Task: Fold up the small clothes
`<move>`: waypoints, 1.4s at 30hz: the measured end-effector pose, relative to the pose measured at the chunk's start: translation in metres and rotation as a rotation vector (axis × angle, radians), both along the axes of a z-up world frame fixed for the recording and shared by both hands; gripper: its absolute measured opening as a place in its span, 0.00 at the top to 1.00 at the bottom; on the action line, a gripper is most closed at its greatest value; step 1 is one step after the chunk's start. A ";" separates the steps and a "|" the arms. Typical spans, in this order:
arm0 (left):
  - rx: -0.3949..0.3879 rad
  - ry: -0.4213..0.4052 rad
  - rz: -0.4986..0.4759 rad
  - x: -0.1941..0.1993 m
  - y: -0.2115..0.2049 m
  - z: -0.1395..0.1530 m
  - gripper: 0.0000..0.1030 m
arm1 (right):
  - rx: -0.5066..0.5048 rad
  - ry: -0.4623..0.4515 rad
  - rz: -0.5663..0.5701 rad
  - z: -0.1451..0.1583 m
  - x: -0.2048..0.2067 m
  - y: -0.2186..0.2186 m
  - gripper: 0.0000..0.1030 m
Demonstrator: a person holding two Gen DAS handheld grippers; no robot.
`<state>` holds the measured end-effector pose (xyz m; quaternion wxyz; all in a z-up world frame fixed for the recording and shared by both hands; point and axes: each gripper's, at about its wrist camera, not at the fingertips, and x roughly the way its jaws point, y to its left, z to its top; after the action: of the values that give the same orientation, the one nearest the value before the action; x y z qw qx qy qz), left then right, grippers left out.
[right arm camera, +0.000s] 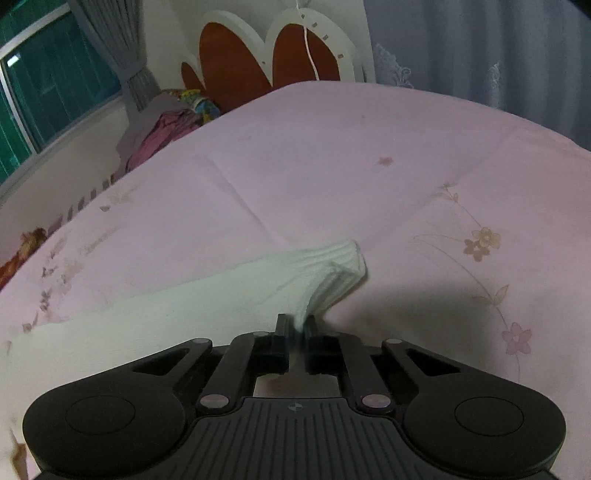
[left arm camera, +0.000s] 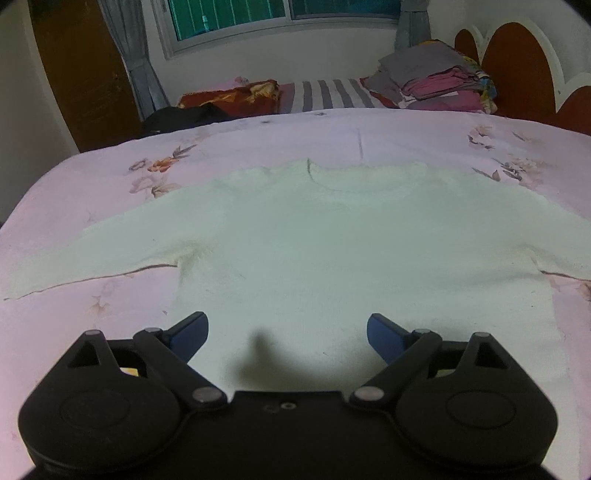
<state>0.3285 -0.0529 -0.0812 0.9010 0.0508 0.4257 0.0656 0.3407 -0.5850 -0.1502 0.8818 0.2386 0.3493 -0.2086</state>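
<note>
Right gripper pinched the sweater's cuff on the bedsheet; left gripper hung wide above the sweater's body.

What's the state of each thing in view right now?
Sweater: spread flat on the bed, both sleeves out.
Sleeve cuff: pinched, bunched, lifted a little off the sheet.
Left gripper: open, empty, above the sweater's hem.
Right gripper: shut on the cuff.
Clothes pile: stacked at the headboard.

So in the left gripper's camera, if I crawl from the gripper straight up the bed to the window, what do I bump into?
Left gripper → white sweater → pink flowery bedsheet → striped pillow → window.
</note>
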 end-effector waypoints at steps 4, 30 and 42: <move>-0.015 -0.029 -0.023 -0.004 0.004 0.005 0.11 | -0.012 -0.078 0.023 0.017 -0.007 0.007 0.98; -0.161 -0.049 0.039 -0.017 0.145 0.019 0.26 | 0.056 -0.213 0.740 0.078 0.073 0.405 0.98; -0.232 -0.035 -0.066 0.025 0.131 0.010 0.20 | 0.052 -0.144 0.810 0.044 0.065 0.454 0.27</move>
<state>0.3535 0.0777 -0.0710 0.9099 -0.0408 0.4126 -0.0130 0.4053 -0.1310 -0.1061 0.9085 0.1181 0.3576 0.1813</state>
